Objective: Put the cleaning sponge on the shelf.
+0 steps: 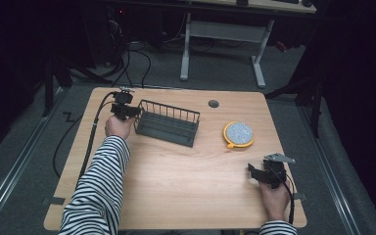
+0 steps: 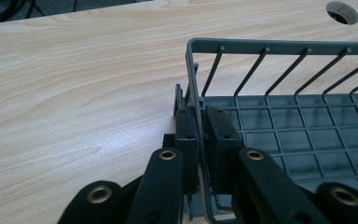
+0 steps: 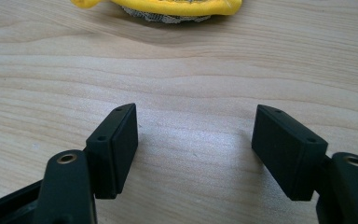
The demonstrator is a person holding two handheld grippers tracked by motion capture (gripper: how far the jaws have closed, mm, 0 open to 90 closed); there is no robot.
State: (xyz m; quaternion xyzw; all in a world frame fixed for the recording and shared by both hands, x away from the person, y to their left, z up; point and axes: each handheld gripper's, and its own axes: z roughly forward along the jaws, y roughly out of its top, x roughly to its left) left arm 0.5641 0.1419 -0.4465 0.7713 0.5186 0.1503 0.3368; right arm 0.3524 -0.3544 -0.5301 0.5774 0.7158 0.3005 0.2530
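1. Left gripper: jaws pinched on the end wire of the dark wire rack, one pad inside, one outside.
2. Right gripper: jaws spread wide over bare wood, nothing between them.
3. Rack at 11 o'clock on the wooden table; yellow-rimmed round sponge at 2 o'clock, well apart from the rack.
4. Right gripper near the 4 o'clock edge; sponge rim just ahead of it.
5. Cable hole near the far edge, at 12 o'clock.
6. Open wood across centre and near side.
7. Grey floor around; white desk frame beyond the far edge.
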